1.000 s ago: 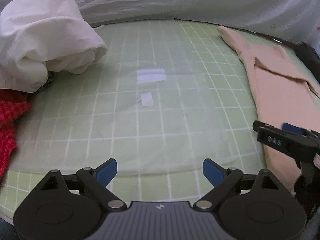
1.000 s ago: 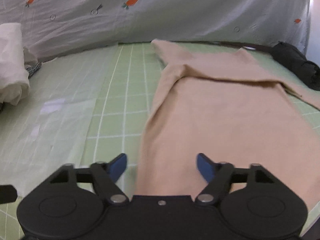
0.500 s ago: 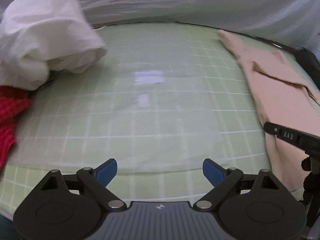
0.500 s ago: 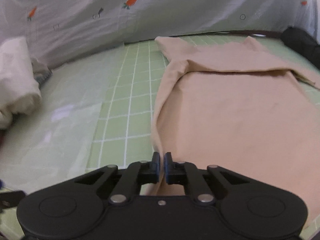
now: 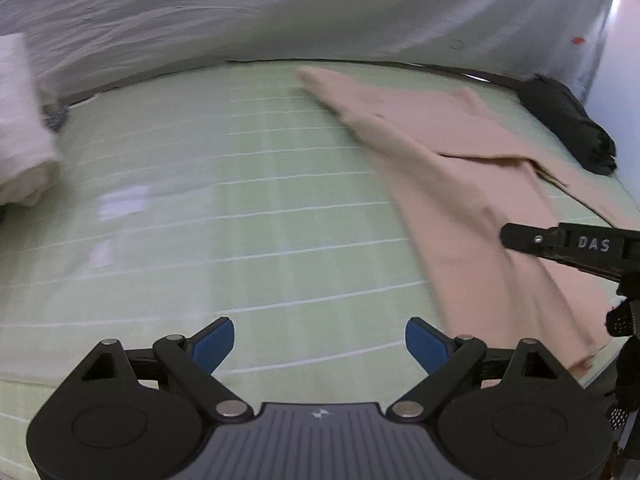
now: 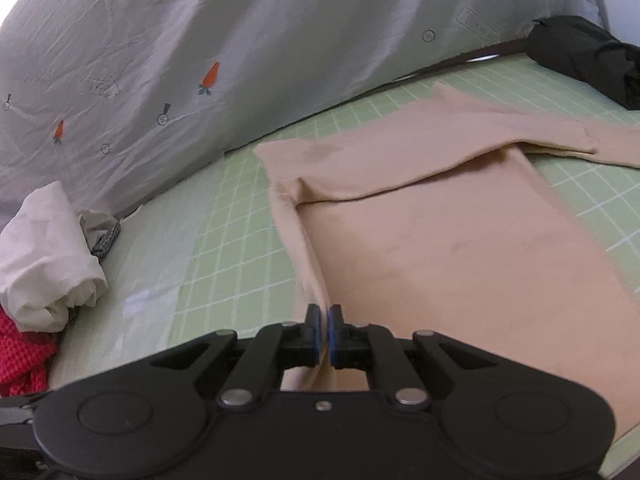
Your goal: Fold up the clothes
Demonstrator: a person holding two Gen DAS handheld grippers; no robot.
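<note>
A beige garment (image 6: 460,248) lies spread on the green gridded mat, one sleeve folded across its top. My right gripper (image 6: 325,334) is shut on the garment's near left edge and lifts it into a ridge. In the left wrist view the same garment (image 5: 460,184) lies to the right. My left gripper (image 5: 320,344) is open and empty over bare mat, left of the garment's hem. The right gripper's body (image 5: 572,244) shows at the right edge of that view.
A rolled white cloth (image 6: 48,256) and a red knit item (image 6: 24,344) lie at the left. A black bundle (image 6: 592,56) sits at the far right corner. A grey carrot-print sheet (image 6: 240,40) rises behind the green mat (image 5: 240,200).
My right gripper closed on the garment's left edge and raised it. My left gripper swung right, so the garment now fills more of its view; it stays open.
</note>
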